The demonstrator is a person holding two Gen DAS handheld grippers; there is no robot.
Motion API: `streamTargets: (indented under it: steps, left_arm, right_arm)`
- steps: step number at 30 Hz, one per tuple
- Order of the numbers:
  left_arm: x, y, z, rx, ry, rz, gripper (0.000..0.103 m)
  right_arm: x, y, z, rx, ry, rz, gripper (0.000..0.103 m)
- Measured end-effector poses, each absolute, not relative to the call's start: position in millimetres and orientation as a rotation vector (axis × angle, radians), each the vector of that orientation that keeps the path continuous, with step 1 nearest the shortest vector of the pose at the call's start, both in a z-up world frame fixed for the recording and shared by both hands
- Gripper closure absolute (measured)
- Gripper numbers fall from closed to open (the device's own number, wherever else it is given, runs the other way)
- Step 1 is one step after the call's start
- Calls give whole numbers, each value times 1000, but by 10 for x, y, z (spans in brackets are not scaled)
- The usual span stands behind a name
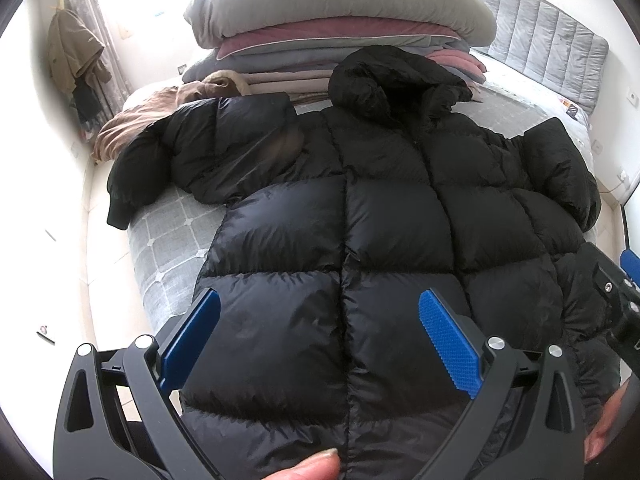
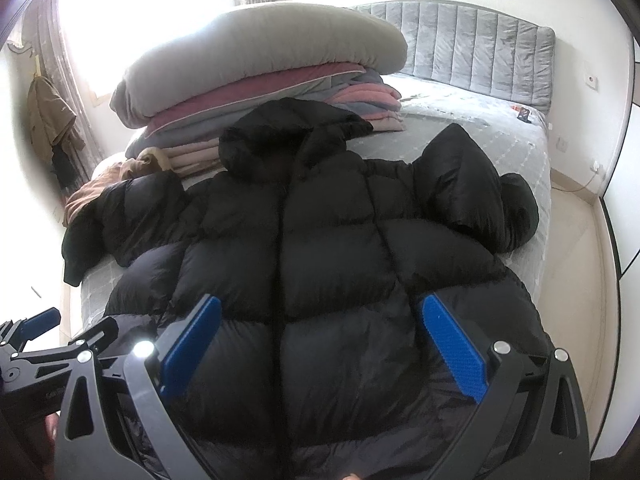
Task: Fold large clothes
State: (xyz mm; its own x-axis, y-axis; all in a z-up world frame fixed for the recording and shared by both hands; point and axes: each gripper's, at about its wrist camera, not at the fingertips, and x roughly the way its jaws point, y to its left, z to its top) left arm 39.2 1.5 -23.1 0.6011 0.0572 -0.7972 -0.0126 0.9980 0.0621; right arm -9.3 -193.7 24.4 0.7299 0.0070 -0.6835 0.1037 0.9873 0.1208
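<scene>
Left tongs and right tongs both spread wide, empty, above a black puffer jacket spread across a grey bed.

One black puffer jacket is lying on one bed. Two grippers are showing: the left gripper and the right gripper, each presenting two blue pads (four in all). One stack of bedding is sitting behind. One brown garment is lying beside it. One coat is hanging.
</scene>
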Motion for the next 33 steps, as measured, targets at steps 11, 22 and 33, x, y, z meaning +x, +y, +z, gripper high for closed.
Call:
streamTargets:
  steps: [11,22,33]
  left_arm:
    - [465,111,-272,40,893,50,7]
    - [693,145,-470,47,907,67,7]
    - [889,-83,-549,103,907,76,7]
  right_arm:
    - [107,-2532,324,125,718,-89,5]
    - [837,-4663,130,451,816,-202,31]
    - [1281,-6076,-720,777,928,-381,31]
